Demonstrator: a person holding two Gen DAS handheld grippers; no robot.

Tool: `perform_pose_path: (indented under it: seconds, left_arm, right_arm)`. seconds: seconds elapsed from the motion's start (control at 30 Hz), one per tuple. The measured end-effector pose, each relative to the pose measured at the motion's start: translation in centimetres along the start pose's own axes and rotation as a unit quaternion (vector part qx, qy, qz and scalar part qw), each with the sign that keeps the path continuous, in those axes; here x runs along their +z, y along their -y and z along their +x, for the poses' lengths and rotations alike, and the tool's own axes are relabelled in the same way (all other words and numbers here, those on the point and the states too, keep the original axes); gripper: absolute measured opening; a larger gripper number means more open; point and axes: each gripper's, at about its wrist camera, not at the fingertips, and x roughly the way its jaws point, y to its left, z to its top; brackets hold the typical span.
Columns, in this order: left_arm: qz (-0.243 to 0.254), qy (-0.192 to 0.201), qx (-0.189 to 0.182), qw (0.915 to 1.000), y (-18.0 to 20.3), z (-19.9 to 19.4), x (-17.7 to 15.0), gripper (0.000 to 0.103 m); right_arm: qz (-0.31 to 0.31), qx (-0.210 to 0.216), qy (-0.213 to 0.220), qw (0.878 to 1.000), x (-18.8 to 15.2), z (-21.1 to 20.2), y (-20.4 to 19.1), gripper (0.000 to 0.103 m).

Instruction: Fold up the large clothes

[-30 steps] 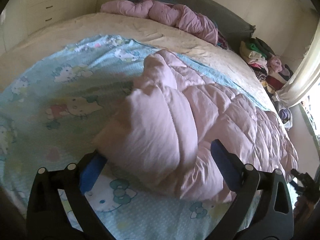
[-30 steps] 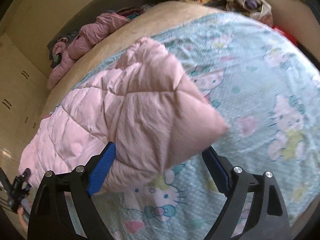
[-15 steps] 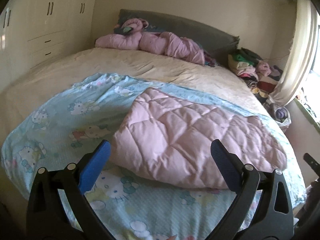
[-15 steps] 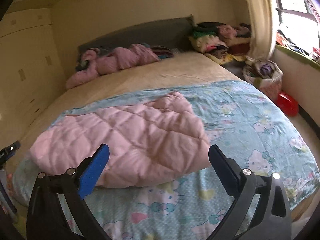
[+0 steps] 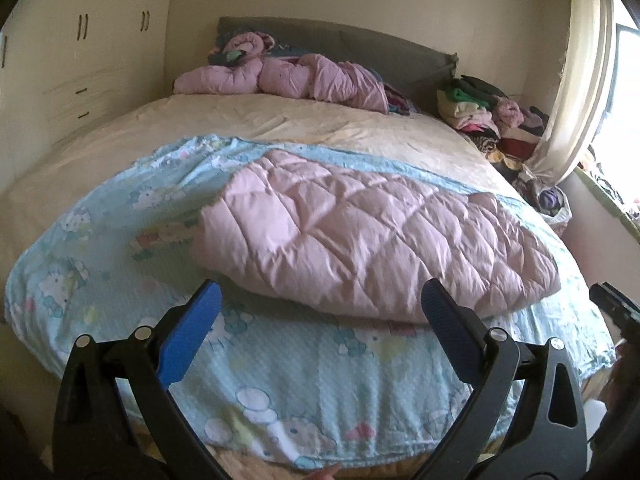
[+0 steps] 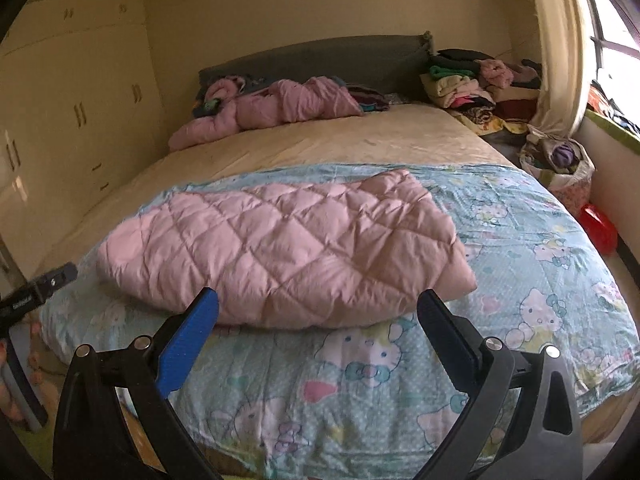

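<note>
The pink quilt (image 5: pixel 372 240) lies folded on the blue sheet (image 5: pixel 280 380). Both the left gripper (image 5: pixel 320 312) and right gripper (image 6: pixel 318 312) are spread wide, holding nothing. Only the right view shows a red thing (image 6: pixel 598 228) on the floor past the quilt.

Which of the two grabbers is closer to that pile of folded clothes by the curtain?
Right, as far as I can tell. The clothes pile lies past the bed's far right corner; the right gripper faces the pink quilt's right end, the left gripper its left end.
</note>
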Motion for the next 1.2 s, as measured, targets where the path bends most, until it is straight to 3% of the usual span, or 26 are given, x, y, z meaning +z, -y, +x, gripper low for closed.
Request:
perform_pose_path:
  seconds: [0.27, 1.2]
  left_arm:
    - [0.003, -0.017, 0.001, 0.9999, 0.7, 0.3, -1.4, 0.094]
    - [0.009, -0.016, 0.0, 0.9998, 1.4, 0.2, -1.7, 0.094]
  right_arm:
    - [0.011, 0.023, -0.039, 0.999, -2.1, 1.7, -1.0, 0.099]
    - [0.011, 0.03, -0.036, 0.999, -1.7, 1.6, -1.1, 0.099]
